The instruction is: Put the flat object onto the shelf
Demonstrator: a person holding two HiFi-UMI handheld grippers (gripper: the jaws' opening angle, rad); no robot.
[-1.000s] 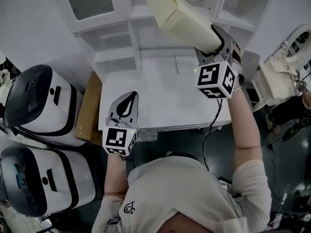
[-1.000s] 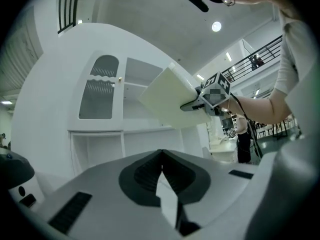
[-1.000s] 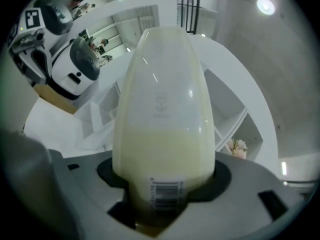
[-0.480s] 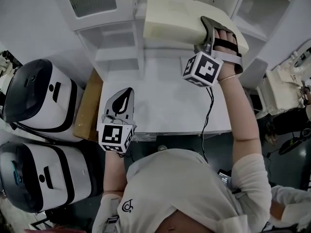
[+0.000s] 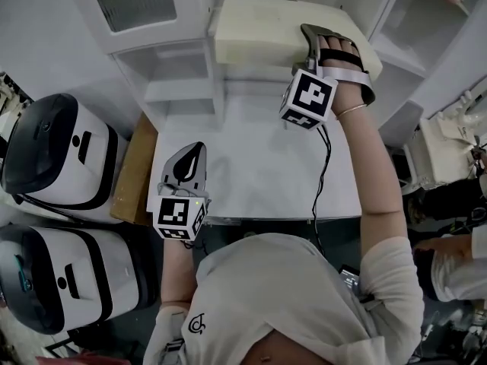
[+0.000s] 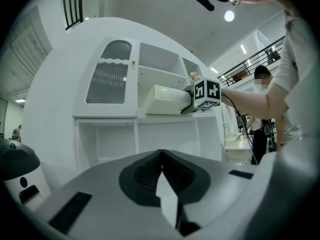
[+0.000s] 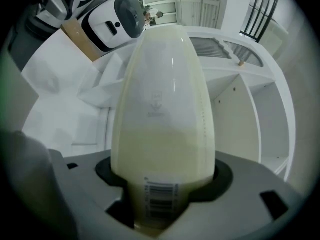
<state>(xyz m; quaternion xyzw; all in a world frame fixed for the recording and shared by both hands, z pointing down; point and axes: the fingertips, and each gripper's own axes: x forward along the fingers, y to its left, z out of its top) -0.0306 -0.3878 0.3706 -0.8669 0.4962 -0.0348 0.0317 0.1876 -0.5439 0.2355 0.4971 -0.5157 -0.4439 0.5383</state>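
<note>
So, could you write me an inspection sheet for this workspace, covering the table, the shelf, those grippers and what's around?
Surface: white table, nothing seen on it.
Job's things: cream flat box lies level in the open compartment of the white shelf unit and appears to rest there.
Clutter: brown board beside the table's left edge.
Grippers: right hand-held gripper has the box between its jaws, which are opening; left hand-held gripper is shut and empty, over the table.
Cables: cable runs from the right gripper down across the table.
Surroundings: two white-and-black machines on the left; a bystander stands beyond.
</note>
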